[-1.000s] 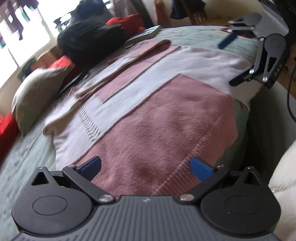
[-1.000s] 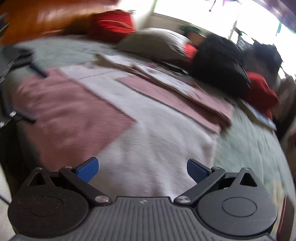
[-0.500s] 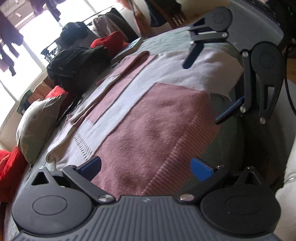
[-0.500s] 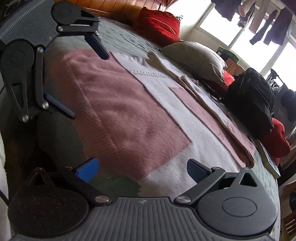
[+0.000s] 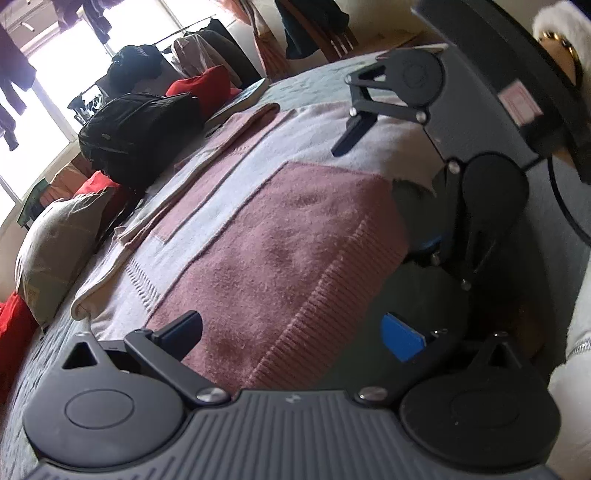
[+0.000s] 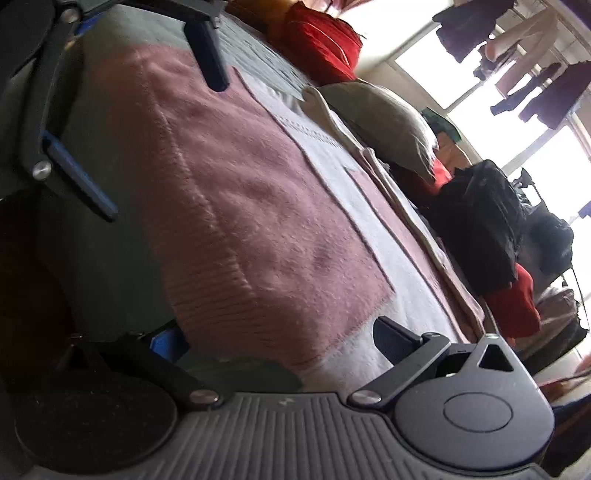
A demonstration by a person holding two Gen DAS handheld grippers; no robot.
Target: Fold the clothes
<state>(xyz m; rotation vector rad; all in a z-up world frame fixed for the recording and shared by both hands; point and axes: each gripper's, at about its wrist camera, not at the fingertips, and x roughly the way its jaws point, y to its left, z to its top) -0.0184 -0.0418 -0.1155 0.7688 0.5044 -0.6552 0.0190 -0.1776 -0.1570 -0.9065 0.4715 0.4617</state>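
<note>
pink-and-white fuzzy knit sweater (image 5: 280, 236) lying soft, limp | left gripper (image 5: 291, 332), right gripper (image 6: 273, 341) both hovering spread | grip ribbed hem (image 5: 314, 325) at 6 o'clock

Black ribbed gripper bodies, silver screws, blue-padded fingers (image 5: 402, 338), white fluffy sleeve (image 5: 565, 22).

A bed (image 5: 332, 77) with a grey-green cover carries everything. A pink-and-white knitted sweater (image 5: 280, 236) lies spread flat across it, its ribbed hem at the near edge. Beyond the sweater's far side sit a grey pillow (image 5: 59, 240), a black backpack (image 5: 140, 133), red cushions (image 5: 203, 88) and a book (image 5: 240, 101).
</note>
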